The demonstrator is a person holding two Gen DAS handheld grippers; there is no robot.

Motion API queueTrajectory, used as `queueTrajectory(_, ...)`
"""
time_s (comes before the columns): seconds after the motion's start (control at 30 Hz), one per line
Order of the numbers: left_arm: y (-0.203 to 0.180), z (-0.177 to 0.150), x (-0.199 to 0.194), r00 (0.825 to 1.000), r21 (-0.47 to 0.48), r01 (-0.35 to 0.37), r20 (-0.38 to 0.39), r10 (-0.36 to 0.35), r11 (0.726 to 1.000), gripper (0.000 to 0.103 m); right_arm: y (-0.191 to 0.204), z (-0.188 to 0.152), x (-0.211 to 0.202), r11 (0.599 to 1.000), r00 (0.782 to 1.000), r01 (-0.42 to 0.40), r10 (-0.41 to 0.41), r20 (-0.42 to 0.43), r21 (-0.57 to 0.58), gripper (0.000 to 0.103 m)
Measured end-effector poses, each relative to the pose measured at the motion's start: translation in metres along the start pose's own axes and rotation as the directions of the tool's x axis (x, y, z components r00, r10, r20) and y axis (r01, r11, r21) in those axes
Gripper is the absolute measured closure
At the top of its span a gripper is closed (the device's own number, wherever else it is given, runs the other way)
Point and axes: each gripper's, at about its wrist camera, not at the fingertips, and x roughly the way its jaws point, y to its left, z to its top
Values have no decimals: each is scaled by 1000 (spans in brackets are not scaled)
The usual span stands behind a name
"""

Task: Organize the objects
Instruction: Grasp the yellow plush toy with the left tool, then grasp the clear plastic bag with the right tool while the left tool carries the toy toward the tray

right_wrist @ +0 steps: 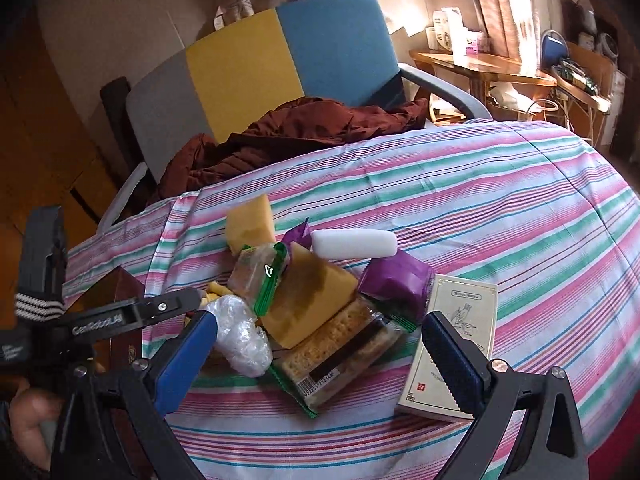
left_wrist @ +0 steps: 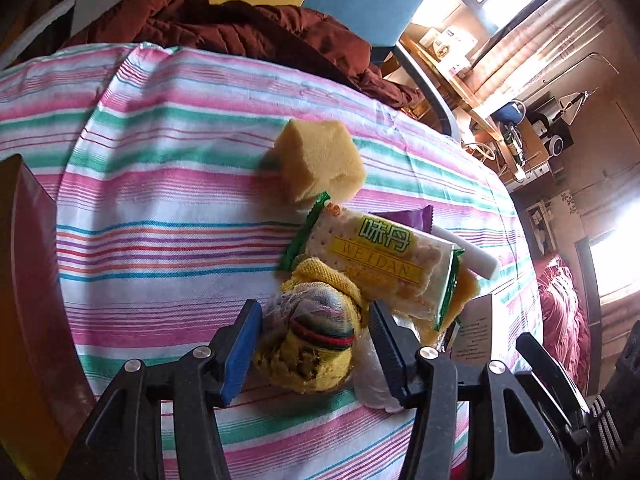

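Observation:
A pile of objects lies on the striped cloth [left_wrist: 160, 200]. In the left wrist view my left gripper [left_wrist: 314, 330] has its jaws around a yellow knitted bundle [left_wrist: 316, 340] with a red and green band; whether the pads press it I cannot tell. Beyond it lie a Weidan cracker pack [left_wrist: 380, 260], a yellow sponge [left_wrist: 320, 160] and a white foam block [left_wrist: 468, 254]. In the right wrist view my right gripper [right_wrist: 320, 344] is open and empty over a cracker pack [right_wrist: 340, 356], a yellow sponge [right_wrist: 308, 304], a purple packet [right_wrist: 396, 280] and a cream box [right_wrist: 452, 344].
A dark red box [right_wrist: 120, 292] stands at the pile's left, next to a crumpled plastic bag [right_wrist: 240, 336]. A brown jacket [right_wrist: 304, 128] lies on a grey, yellow and blue chair [right_wrist: 256, 64] behind the table. A wooden desk [right_wrist: 480, 68] stands at the far right.

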Motion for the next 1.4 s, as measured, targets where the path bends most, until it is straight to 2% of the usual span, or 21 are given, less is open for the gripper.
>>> queueTrajectory(0.07,-3,-4,6,1000,42,-30,-8,30,999,50,4,-1,3,1000,1000,-4,4,-13,-24,0)
queueTrajectory(0.1,-3,-5,7,999,55,-34,-9,34,998,53,6,-1,4,999,1000,-8,8,-19,-32,0)
queueTrajectory(0.13,-2,-7,5,1000,60,-27,-9,28,998,61,7,-2,5,999,1000,-14,13,-27,-40,0)
queueTrajectory(0.2,-1,-9,-3,1000,62,-20,1,20,998,66,9,-3,8,998,999,-21,19,-42,-51,0)
queueTrajectory(0.33,1,-13,-28,999,63,-8,34,5,998,66,18,-8,16,995,997,-25,17,-81,-95,0)
queueTrajectory(0.5,-1,-23,-67,995,108,2,104,-13,994,66,41,-18,26,976,991,-43,15,-133,-211,3)
queueTrajectory(0.63,2,-35,-92,990,130,-2,142,-16,991,66,55,-27,32,957,985,-65,17,-170,-283,15)
queueTrajectory(0.67,4,-38,-97,989,131,-4,150,-16,991,66,57,-29,34,953,984,-63,10,-177,-296,20)
queueTrajectory(0.83,20,-57,-119,984,121,-5,175,-16,993,66,60,-26,41,953,983,-36,-20,-180,-301,22)
queueTrajectory(0.97,30,-72,-134,981,119,-13,195,-11,993,66,69,-25,53,944,977,-30,-42,-211,-330,30)
queueTrajectory(1.13,39,-86,-149,977,117,-21,215,-5,993,66,84,-29,80,917,962,25,-130,-239,-398,31)
queueTrajectory(1.17,40,-89,-152,976,117,-25,220,-2,993,66,87,-31,84,908,959,36,-149,-240,-418,33)
queueTrajectory(1.23,45,-96,-158,973,116,-29,229,1,993,66,91,-34,86,889,954,63,-187,-234,-454,46)
queueTrajectory(1.27,48,-99,-160,973,112,-29,231,3,993,66,92,-36,85,886,954,61,-186,-234,-459,59)
queueTrajectory(1.3,51,-102,-163,973,106,-30,232,5,994,66,91,-37,83,890,955,49,-175,-241,-454,65)
queueTrajectory(1.4,63,-114,-171,972,85,-32,236,11,996,66,88,-41,79,896,954,56,-179,-243,-442,69)
